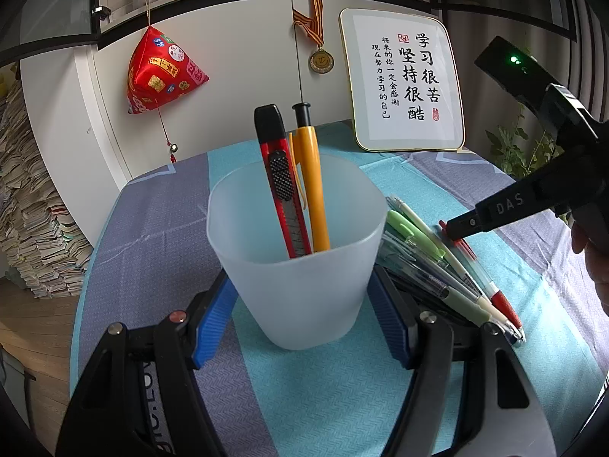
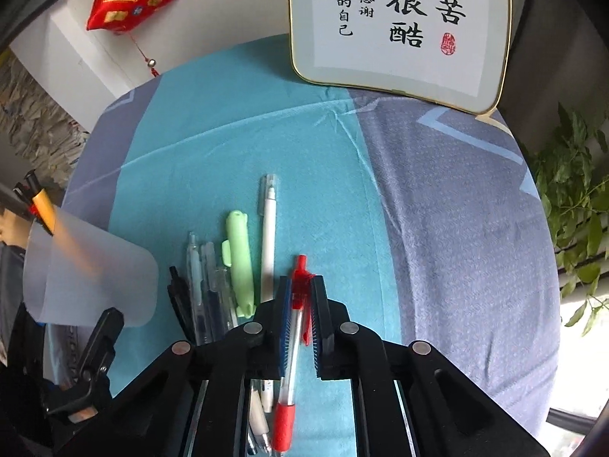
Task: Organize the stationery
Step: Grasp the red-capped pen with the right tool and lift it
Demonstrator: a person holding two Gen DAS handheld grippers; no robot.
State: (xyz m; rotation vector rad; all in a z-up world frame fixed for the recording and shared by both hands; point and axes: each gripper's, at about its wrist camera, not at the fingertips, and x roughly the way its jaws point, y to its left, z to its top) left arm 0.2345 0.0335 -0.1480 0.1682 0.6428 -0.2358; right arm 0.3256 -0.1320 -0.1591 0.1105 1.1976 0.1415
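A frosted plastic cup [image 1: 304, 304] stands on the cloth, and my left gripper [image 1: 300, 278] is shut on it with a blue pad against each side. Inside the cup lean a red utility knife [image 1: 279, 179] and an orange pen [image 1: 314, 190]. To the right of the cup, several pens lie side by side, among them a green one [image 2: 239, 262] and a white one [image 2: 268, 228]. My right gripper [image 2: 300, 280] points steeply down at the red pen [image 2: 291, 361]. Its narrow jaws are shut on the pen's red top end, and the rest of the pen lies on the cloth.
A framed calligraphy board [image 1: 403, 83] leans at the back of the table [image 2: 437, 209]. A red pouch [image 1: 163, 72] and a medal [image 1: 321, 61] hang on the white cabinet. A plant [image 2: 582, 209] stands past the right edge, paper stacks [image 1: 30, 209] to the left.
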